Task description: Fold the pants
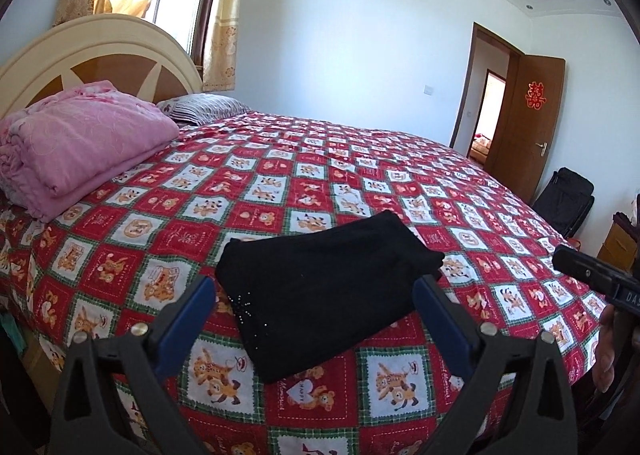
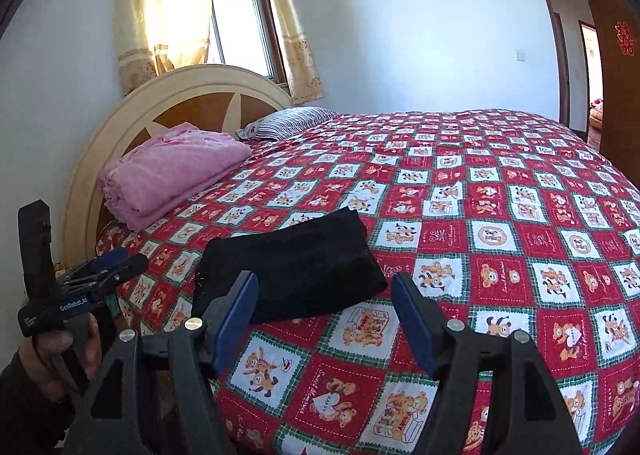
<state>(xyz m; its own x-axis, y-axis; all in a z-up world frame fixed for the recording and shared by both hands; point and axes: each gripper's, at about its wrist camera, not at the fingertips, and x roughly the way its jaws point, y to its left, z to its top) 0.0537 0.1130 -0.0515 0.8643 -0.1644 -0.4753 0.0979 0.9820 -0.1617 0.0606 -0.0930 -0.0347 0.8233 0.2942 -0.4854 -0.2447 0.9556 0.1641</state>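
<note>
Pants [image 1: 320, 287]: black, soft, folded rectangle.

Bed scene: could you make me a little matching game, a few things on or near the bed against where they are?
Things:
1. black pants
2. pink blanket
3. striped pillow
4. brown door

Places or states:
A. standing open across the room
B. folded, in a stack by the headboard
C. folded flat on the bedspread, just ahead of both open tools
D. at the head of the bed, under the window

Pairs: 1-C, 2-B, 3-D, 4-A
</note>
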